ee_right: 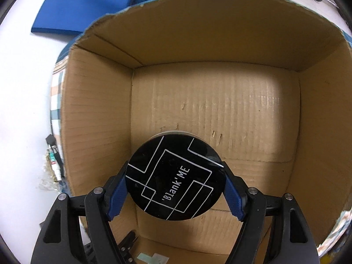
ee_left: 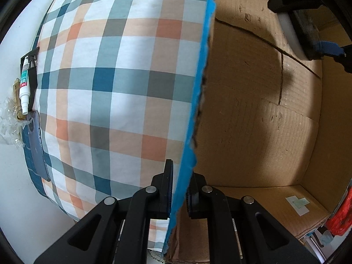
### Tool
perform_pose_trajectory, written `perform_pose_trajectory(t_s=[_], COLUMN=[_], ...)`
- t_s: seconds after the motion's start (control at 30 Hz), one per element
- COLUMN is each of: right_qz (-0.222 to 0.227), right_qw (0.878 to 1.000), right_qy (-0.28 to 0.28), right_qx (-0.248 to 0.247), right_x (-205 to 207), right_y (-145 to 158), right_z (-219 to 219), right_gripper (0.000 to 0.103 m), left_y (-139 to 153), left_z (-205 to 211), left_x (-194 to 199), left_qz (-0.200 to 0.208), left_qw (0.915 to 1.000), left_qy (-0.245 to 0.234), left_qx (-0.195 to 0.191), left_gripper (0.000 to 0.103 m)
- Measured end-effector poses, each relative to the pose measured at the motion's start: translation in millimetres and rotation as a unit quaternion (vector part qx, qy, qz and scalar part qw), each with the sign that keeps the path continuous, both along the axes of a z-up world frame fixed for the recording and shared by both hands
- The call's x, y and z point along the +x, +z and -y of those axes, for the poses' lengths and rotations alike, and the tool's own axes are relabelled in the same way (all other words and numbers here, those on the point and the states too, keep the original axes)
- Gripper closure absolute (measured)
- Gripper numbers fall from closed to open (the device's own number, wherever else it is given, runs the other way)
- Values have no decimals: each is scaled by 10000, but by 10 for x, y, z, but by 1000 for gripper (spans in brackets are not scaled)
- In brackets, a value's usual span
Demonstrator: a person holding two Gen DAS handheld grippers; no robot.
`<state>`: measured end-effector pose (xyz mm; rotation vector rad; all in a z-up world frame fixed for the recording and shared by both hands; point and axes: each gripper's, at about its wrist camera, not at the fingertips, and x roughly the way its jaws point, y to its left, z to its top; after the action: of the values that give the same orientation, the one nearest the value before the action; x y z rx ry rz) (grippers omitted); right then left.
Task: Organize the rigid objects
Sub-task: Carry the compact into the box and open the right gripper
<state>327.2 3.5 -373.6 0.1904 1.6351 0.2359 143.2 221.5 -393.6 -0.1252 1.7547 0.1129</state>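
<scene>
My right gripper [ee_right: 176,182] is shut on a round black compact [ee_right: 176,178] with white lines and "Blank'ME" on its lid. It holds the compact above the inside of an open cardboard box [ee_right: 215,114]. My left gripper [ee_left: 179,189] is shut on the box's blue-edged wall [ee_left: 198,92], one finger outside and one inside. The right gripper with the compact [ee_left: 294,33] shows at the top right of the left wrist view, over the box floor [ee_left: 253,121].
A plaid cloth [ee_left: 114,83] lies beside the box on the white surface. A small white tube [ee_left: 23,88], a dark flat case [ee_left: 36,145] and crumpled plastic [ee_left: 8,123] lie at its left edge. A blue pad [ee_right: 77,6] lies beyond the box. A red item [ee_left: 341,213] sits far right.
</scene>
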Motion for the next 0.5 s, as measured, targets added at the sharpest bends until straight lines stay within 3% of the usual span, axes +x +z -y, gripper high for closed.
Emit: perform_pose_trajectory(t_s=[0.23,0.43,0.5], right_qz=[112,397,708], right_qw=[9997,9991,9974], right_qy=[160,75,5], right_qx=[-177,-88,-109], right_x=[-39,-215,-286], right_y=[24,302,476], right_z=[-50,117,209], right_gripper=[1,0,0], left_y=[-10,-26,-26], left_z=[-14,-58,-60], left_x=[12,29,26], left_qz=[-23,-51,-45], left_qw=[10000,9999,10000], left_qy=[-33,97,68], left_qx=[-3,-73,-44], left_gripper=[95,95,95])
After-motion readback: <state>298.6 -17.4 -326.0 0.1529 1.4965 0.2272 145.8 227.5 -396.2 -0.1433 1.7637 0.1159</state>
